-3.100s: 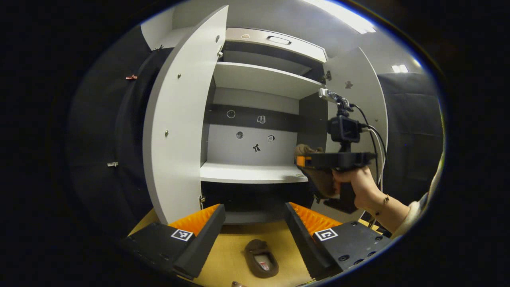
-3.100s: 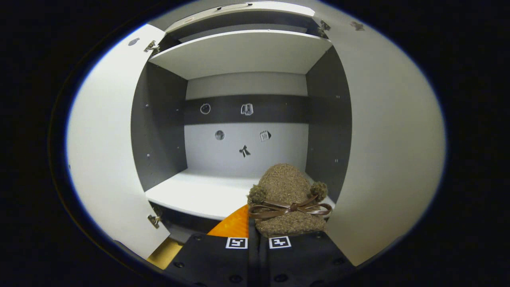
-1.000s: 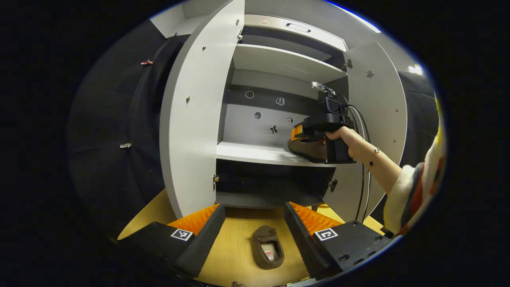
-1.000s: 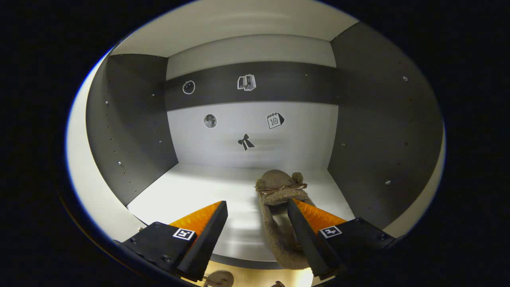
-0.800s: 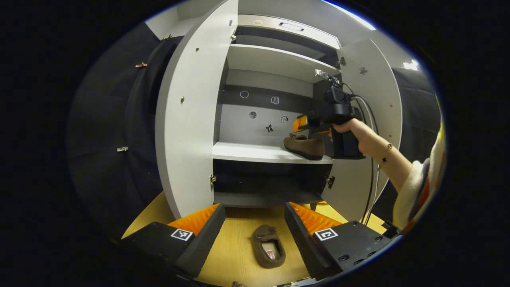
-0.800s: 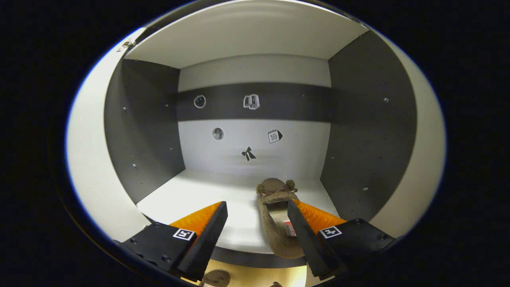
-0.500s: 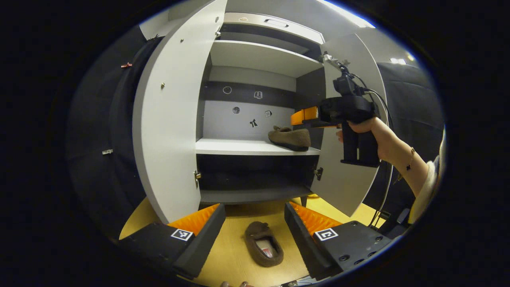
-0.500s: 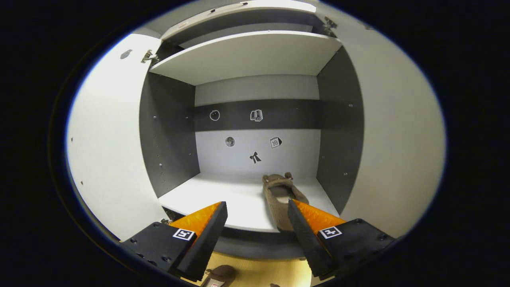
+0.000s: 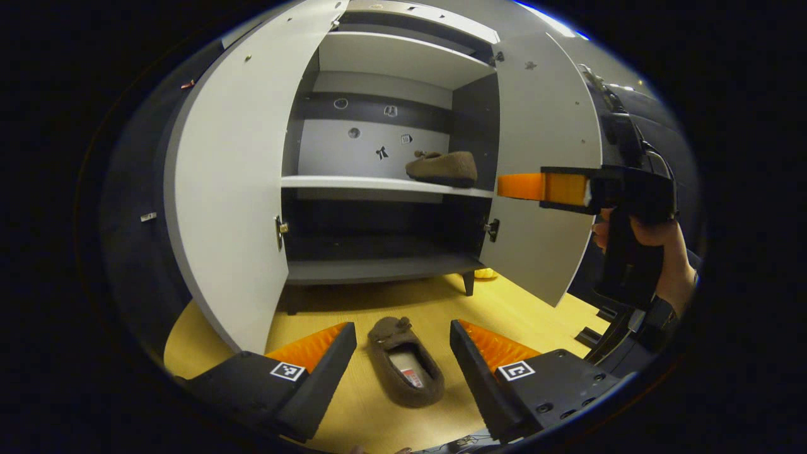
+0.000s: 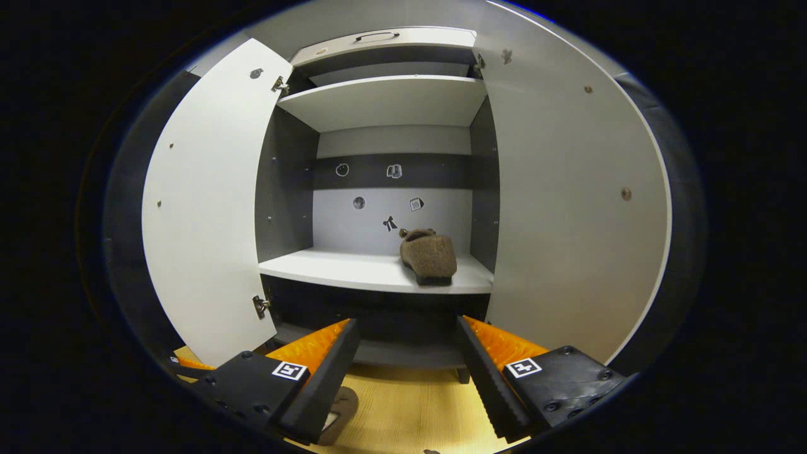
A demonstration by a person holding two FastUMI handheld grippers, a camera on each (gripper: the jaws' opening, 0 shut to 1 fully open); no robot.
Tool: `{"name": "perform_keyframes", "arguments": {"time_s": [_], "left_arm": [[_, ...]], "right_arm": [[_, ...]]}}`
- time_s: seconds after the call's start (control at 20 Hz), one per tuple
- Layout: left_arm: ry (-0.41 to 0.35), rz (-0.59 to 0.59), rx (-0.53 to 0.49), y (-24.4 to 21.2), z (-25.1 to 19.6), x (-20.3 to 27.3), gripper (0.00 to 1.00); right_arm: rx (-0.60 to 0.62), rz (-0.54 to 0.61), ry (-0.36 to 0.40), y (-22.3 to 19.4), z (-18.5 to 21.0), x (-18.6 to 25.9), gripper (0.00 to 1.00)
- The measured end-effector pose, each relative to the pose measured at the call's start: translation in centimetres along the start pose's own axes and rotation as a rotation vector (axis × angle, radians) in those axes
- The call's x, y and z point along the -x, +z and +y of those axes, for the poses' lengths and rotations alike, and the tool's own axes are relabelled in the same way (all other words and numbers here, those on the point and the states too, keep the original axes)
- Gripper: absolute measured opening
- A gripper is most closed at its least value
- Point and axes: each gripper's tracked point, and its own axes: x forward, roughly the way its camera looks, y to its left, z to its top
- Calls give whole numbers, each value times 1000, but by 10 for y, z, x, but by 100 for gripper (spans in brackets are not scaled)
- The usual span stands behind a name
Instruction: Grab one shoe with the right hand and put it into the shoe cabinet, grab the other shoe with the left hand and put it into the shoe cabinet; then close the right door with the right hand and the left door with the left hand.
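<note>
The floor shoe (image 9: 403, 369) is framed between the parted fingers of the left gripper (image 9: 403, 353), long axis toward 12 o'clock. The other shoe (image 10: 429, 255) is shelved in the cabinet (image 10: 378, 101); the right gripper (image 10: 406, 353) is held open, empty.

A pale yellow wooden floor (image 9: 504, 309) fills the lower part of the left gripper view and shows again at the bottom centre of the right gripper view. Dark black cloth walls (image 9: 132, 208) close the booth at the left edge and the right edge of the left gripper view. At the upper right of that view a bright strip of ceiling light (image 9: 550, 20) glows. A small yellow object (image 9: 483, 273) lies on the floor right of centre.
</note>
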Motion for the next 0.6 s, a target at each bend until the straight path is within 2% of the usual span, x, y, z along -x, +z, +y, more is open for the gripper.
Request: {"name": "perform_keyframes", "arguments": {"time_s": [0.25,0.35,0.6], "left_arm": [[89,62,-3,-53,19,-49,95],[121,80,9,-72,26,-71,92],[158,149,34,-110,36,-103,87]], "right_arm": [[-6,63,-8,-56,-15,10,98],[-2,107,-10,-77,-23,10,98],[-9,141,-19,-98,-40,2,98]]}}
